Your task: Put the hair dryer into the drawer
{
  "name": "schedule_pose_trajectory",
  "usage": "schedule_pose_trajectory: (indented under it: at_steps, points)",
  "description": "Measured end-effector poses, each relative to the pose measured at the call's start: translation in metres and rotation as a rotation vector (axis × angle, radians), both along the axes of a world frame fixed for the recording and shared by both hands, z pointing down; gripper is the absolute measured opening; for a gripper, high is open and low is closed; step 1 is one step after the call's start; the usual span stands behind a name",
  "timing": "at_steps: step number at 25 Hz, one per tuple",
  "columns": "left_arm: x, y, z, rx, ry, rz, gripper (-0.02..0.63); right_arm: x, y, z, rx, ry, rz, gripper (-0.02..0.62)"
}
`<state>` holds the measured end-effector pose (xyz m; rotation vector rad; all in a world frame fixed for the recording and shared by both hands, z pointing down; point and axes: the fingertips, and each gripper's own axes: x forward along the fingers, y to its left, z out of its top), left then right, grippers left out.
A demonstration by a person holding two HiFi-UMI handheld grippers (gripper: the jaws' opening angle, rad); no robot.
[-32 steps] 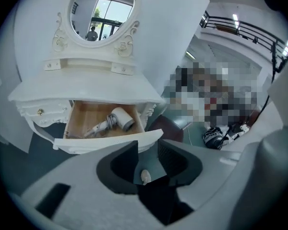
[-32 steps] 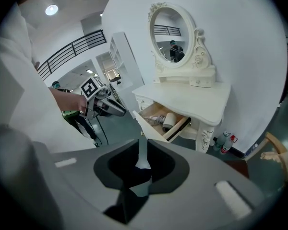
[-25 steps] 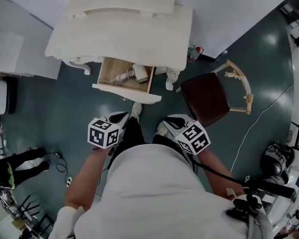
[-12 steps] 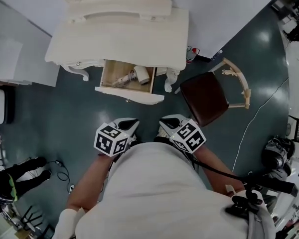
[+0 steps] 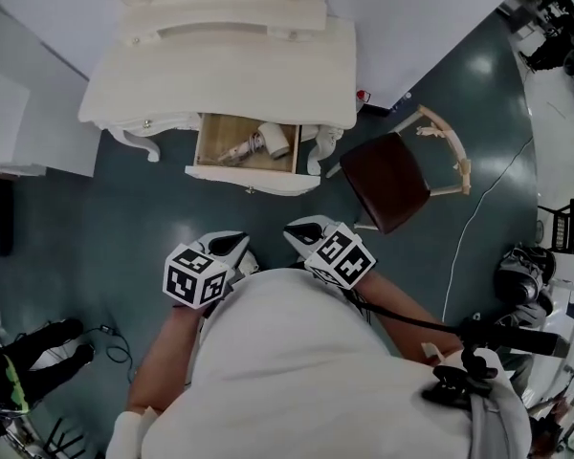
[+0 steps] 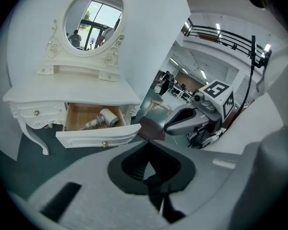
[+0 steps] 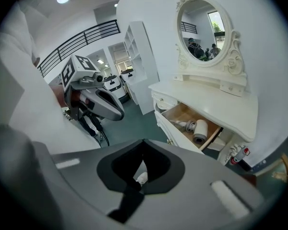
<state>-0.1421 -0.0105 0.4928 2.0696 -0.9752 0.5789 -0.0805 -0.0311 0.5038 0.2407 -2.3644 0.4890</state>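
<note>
The pale hair dryer (image 5: 258, 143) lies inside the open wooden drawer (image 5: 253, 181) of the white dressing table (image 5: 220, 75). It shows in the left gripper view too, as the dryer (image 6: 102, 119) in the pulled-out drawer (image 6: 96, 137), and in the right gripper view (image 7: 197, 128). My left gripper (image 5: 231, 245) and right gripper (image 5: 301, 229) hang side by side close to my body, well short of the drawer front. Both are shut with nothing in them. From its own camera each one's closed tips show: left gripper (image 6: 151, 177), right gripper (image 7: 137, 178).
A chair with a dark seat (image 5: 387, 180) stands right of the table. An oval mirror (image 6: 92, 16) tops the table. A white cable (image 5: 478, 228) runs over the dark floor (image 5: 124, 218). Equipment (image 5: 521, 275) sits at the right, and someone's legs (image 5: 29, 361) at bottom left.
Both grippers have drifted left and a little farther back from the drawer in the head view. The drawer stays open with the dryer lying in it.
</note>
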Motion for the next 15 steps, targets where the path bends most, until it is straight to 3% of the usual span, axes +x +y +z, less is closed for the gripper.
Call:
schedule_pose_trajectory:
  at_steps: [15]
  points:
    - [-0.099, 0.058, 0.023, 0.002, -0.006, 0.005, 0.002, -0.090, 0.054, 0.009, 0.054, 0.063, -0.028, -0.002]
